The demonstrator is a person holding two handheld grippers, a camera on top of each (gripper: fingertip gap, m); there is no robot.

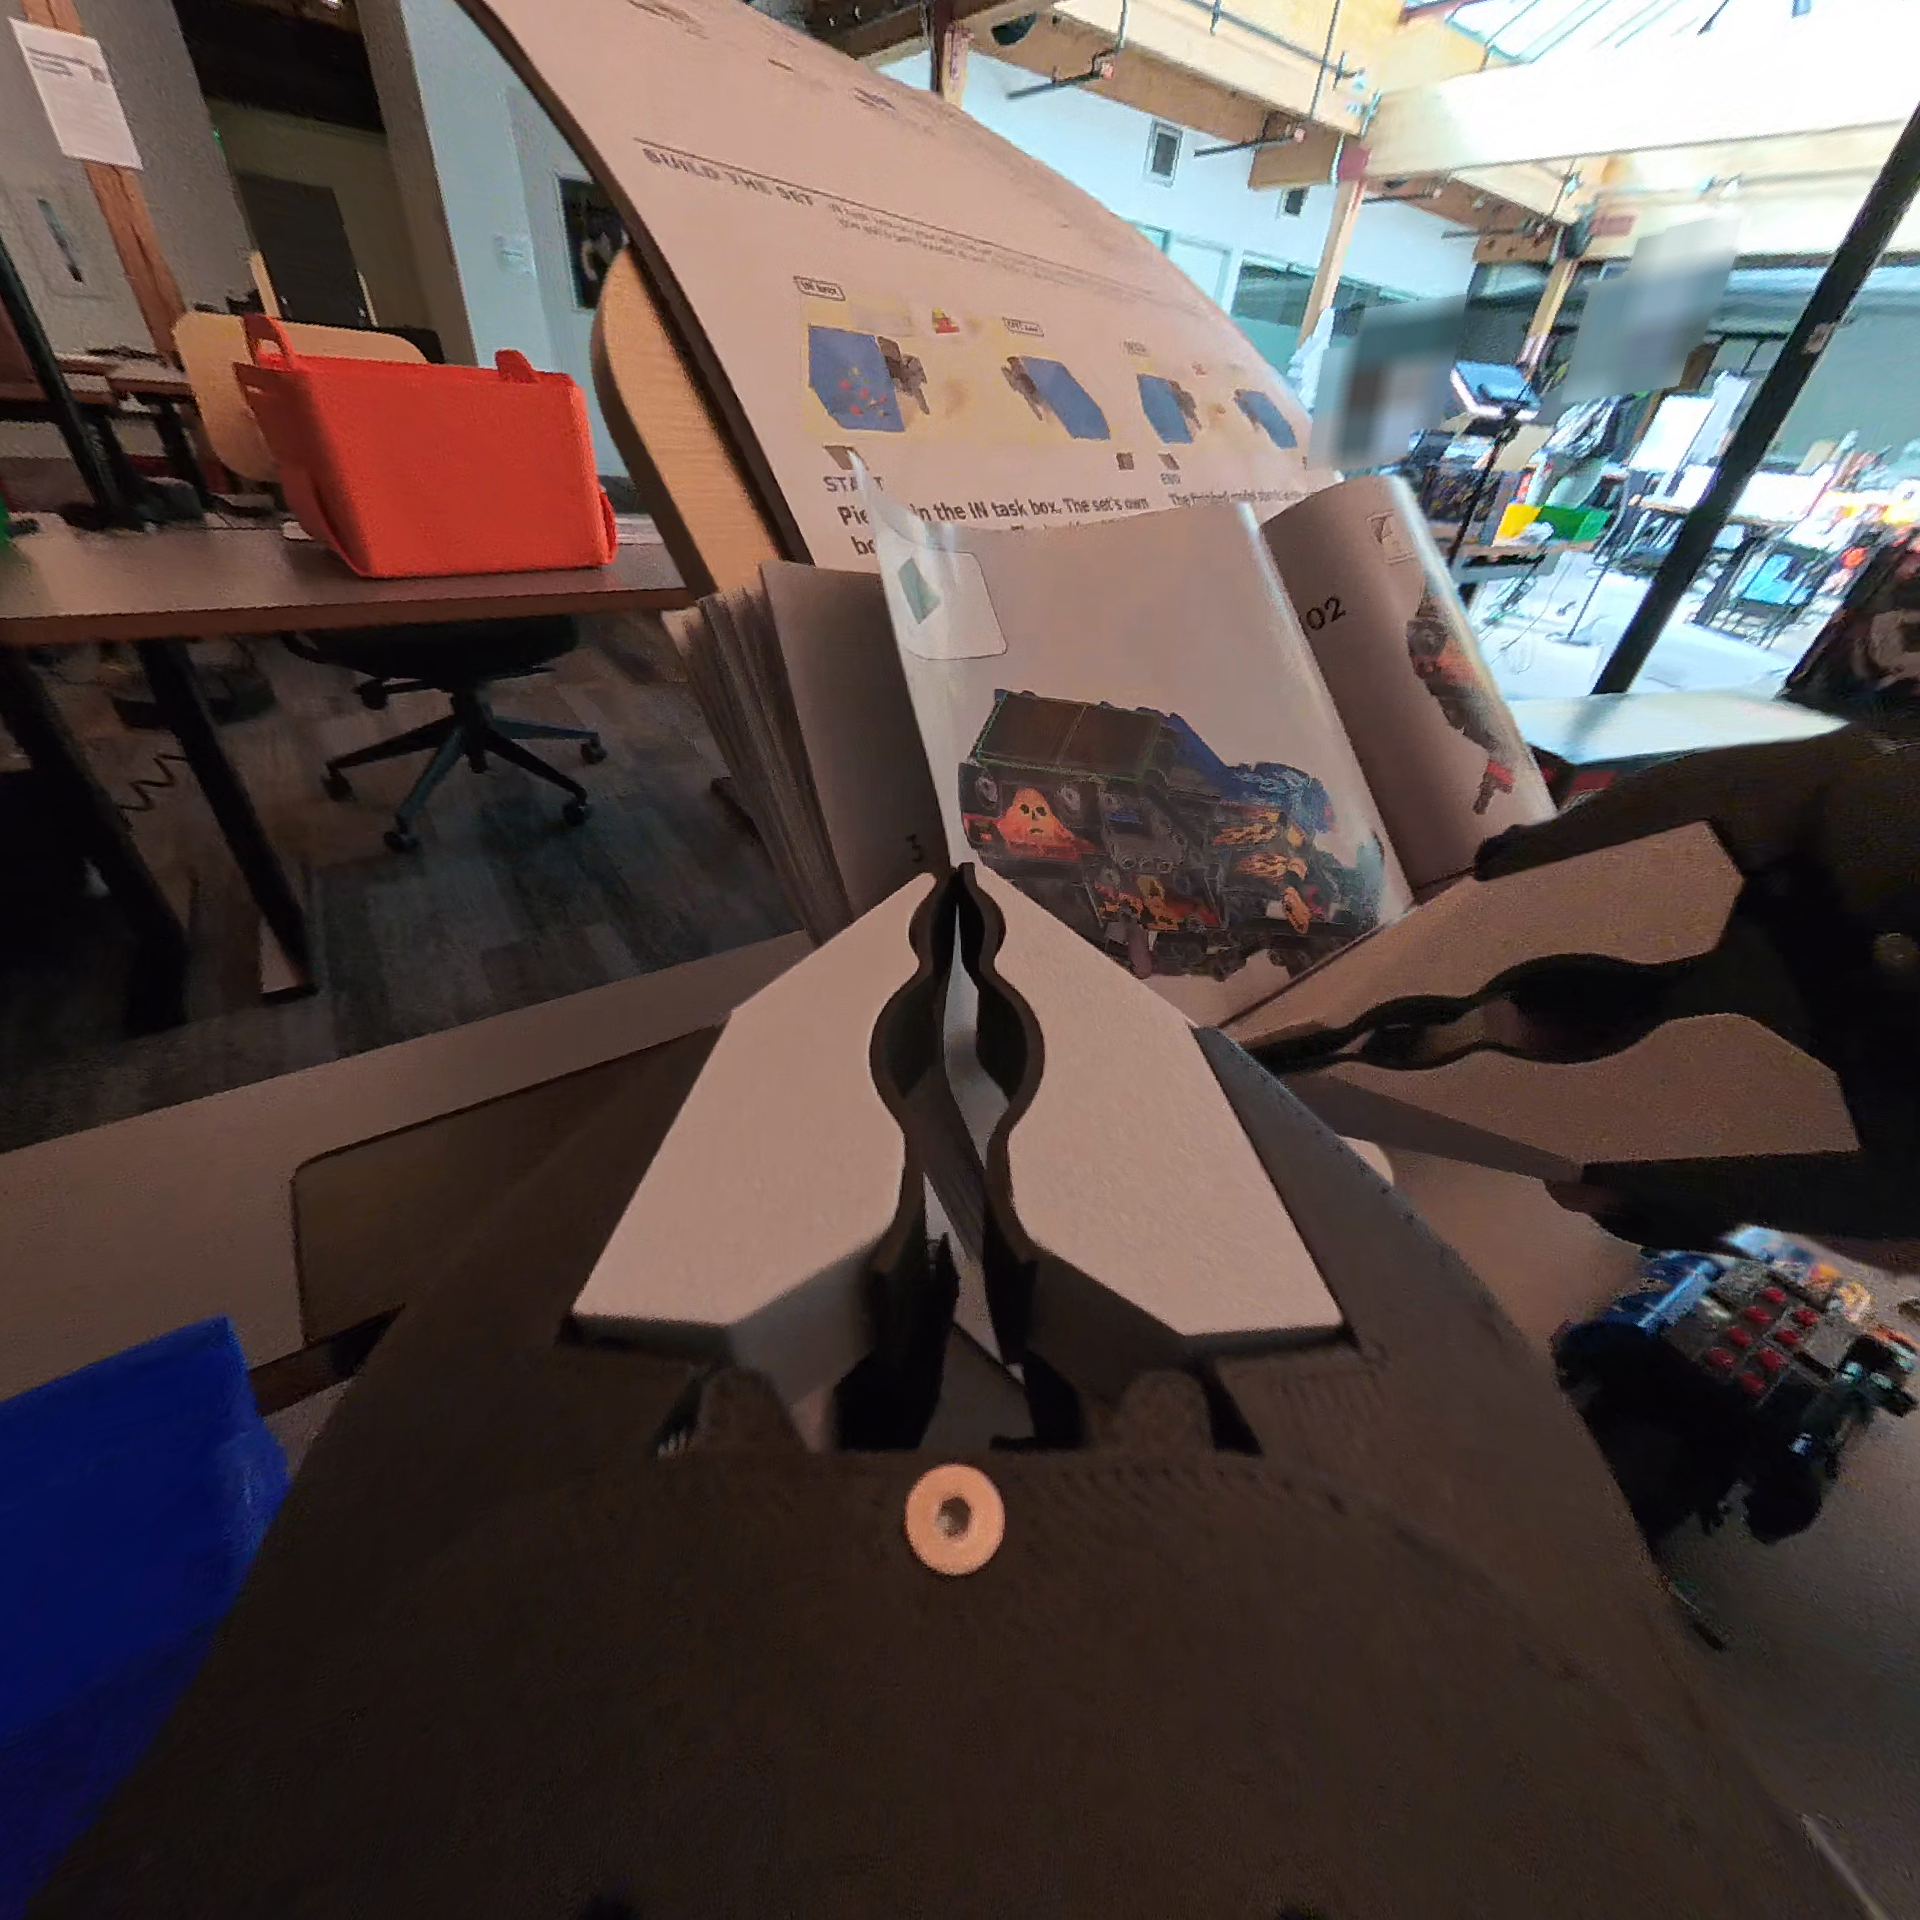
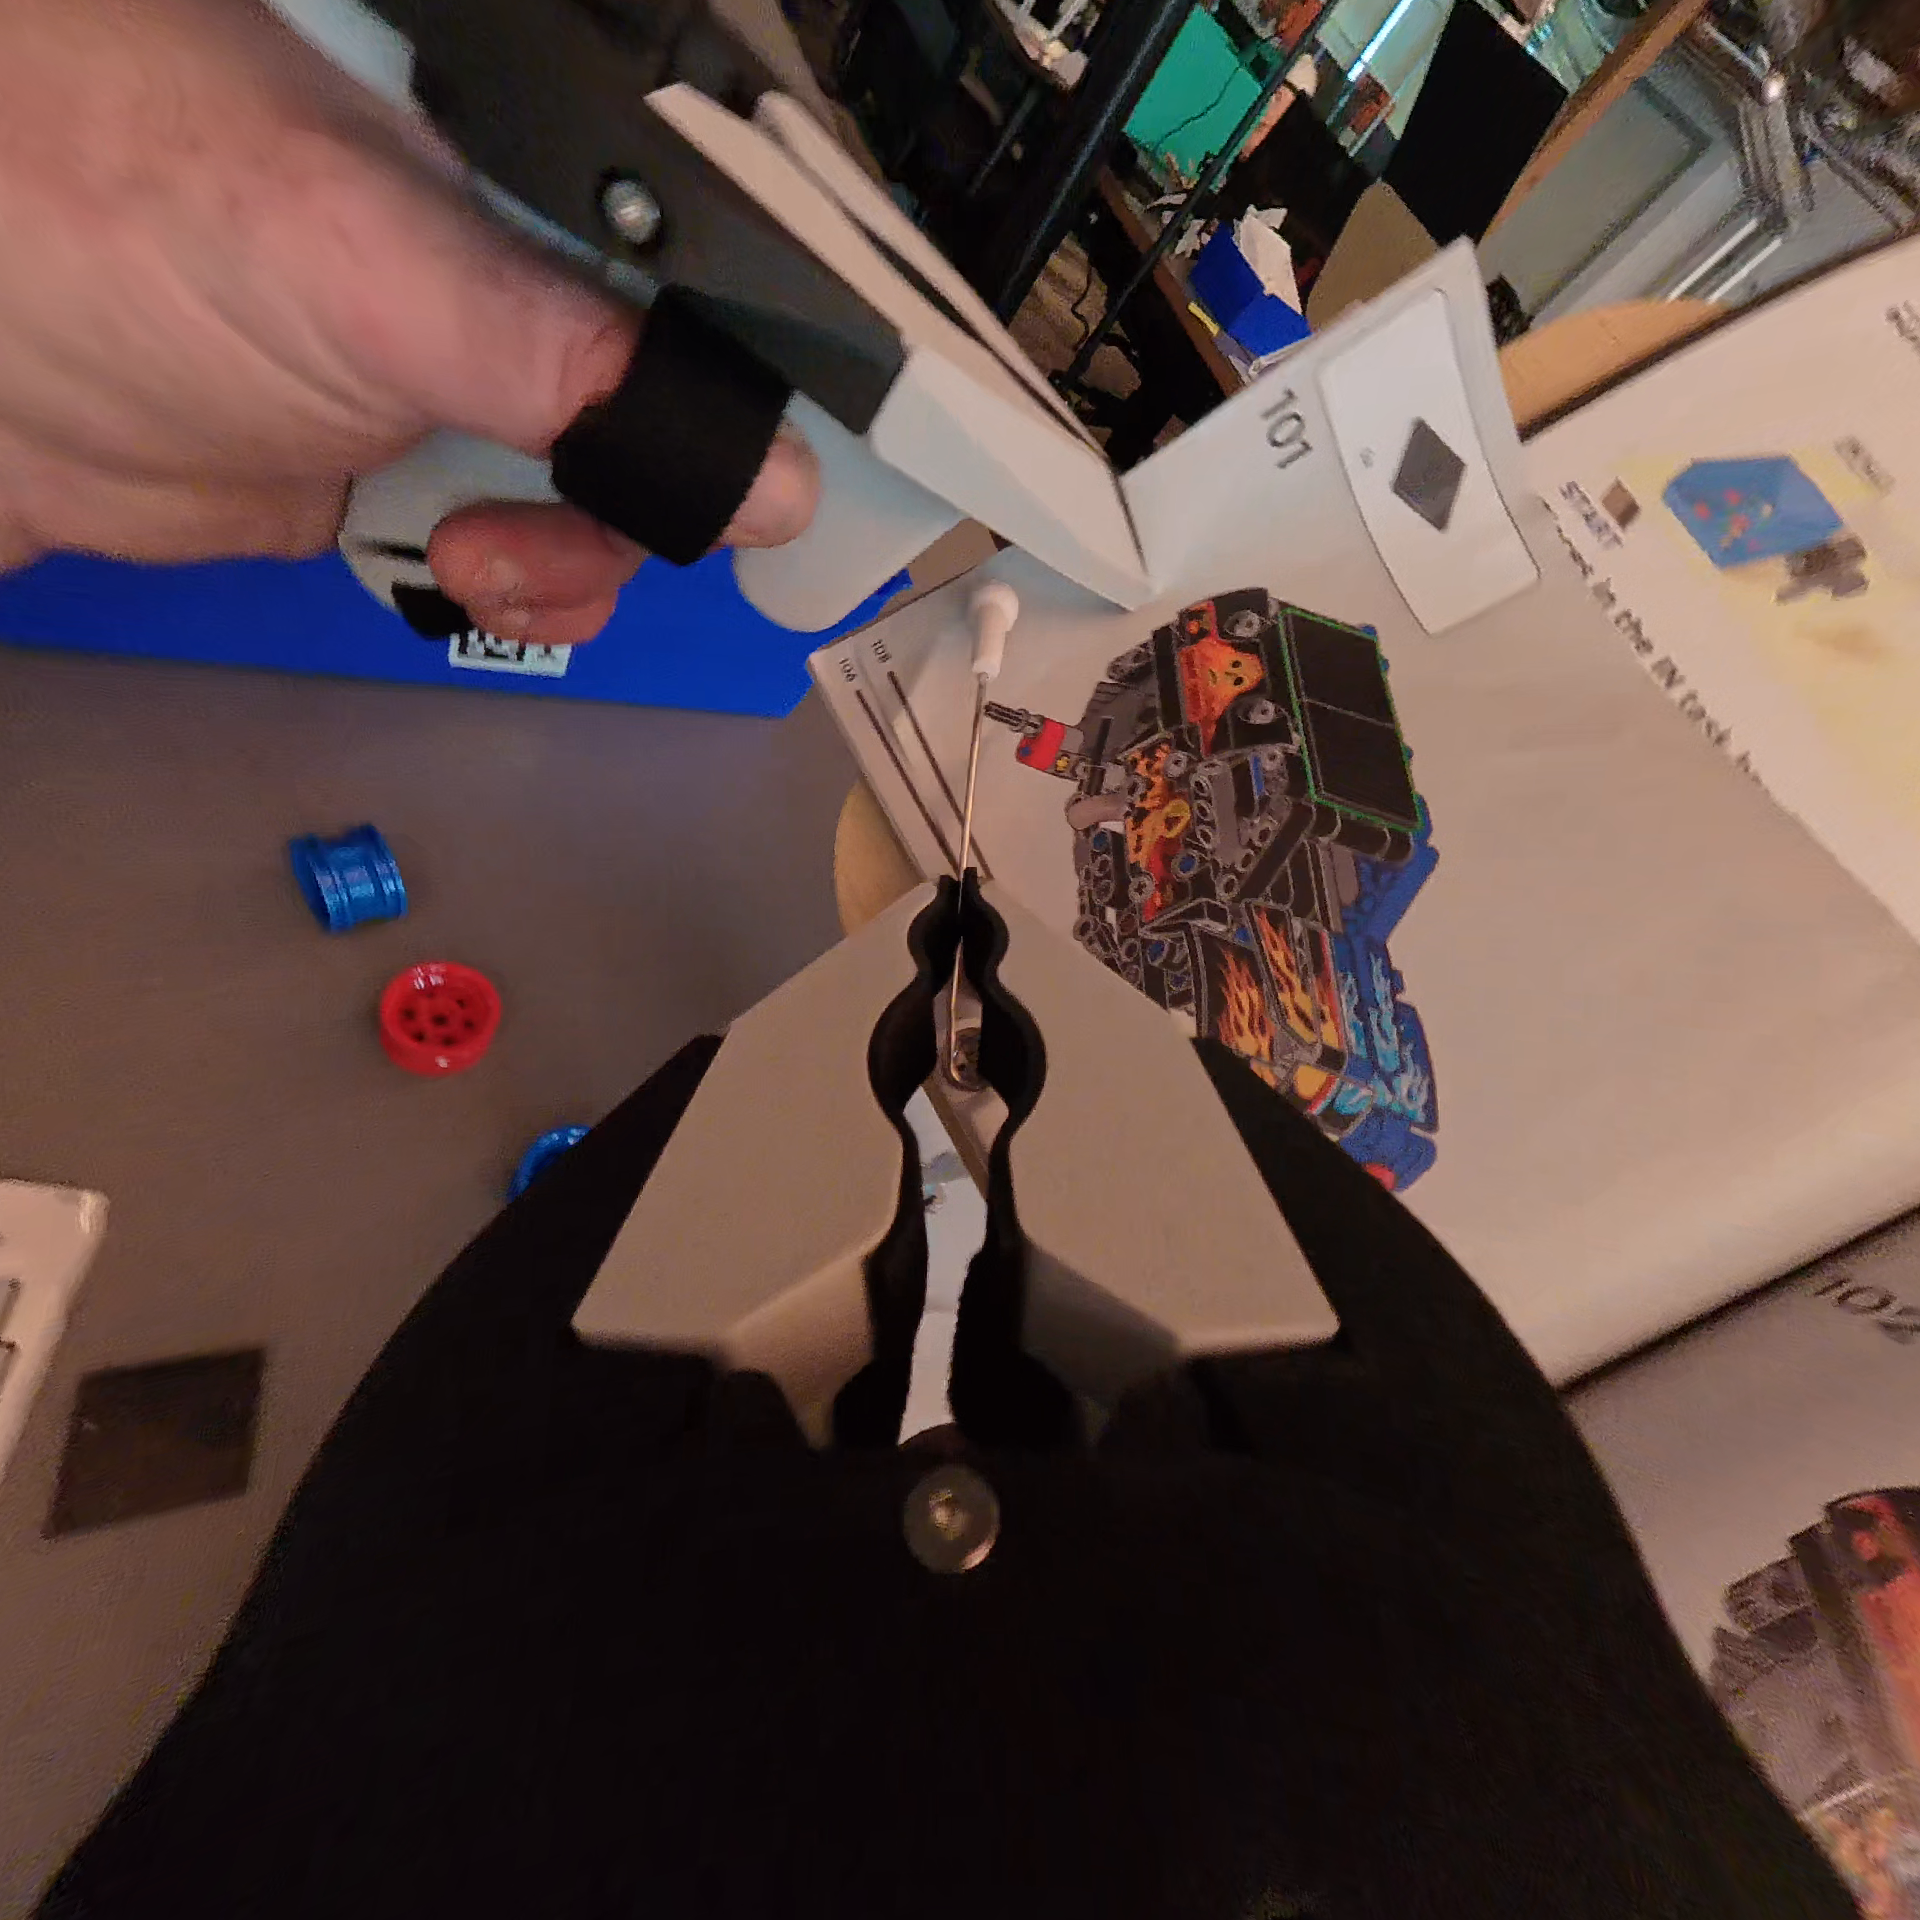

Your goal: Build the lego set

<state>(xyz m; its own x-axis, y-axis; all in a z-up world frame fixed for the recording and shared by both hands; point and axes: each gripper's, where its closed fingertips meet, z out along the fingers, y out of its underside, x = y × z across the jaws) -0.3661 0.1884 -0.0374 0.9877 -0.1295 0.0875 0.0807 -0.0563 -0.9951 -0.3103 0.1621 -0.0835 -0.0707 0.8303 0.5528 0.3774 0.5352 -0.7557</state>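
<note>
At 12 o'clock of both wrist views: instruction booklet [image 1: 1143, 727] propped on its stand. Left gripper [image 1: 961, 883] clenched on a page's lower edge; right gripper [image 2: 961, 894] clenched at the bottom edge by the wire page holder [image 2: 977, 748]. Turn slowly, avoid tearing. Lego model [image 1: 1745, 1351] at 4 o'clock.

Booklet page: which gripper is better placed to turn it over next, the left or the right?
Left. The left gripper is shut on a corner of the page. The right gripper is shut on the thin metal rod, so it would probably need to let go first.
</note>
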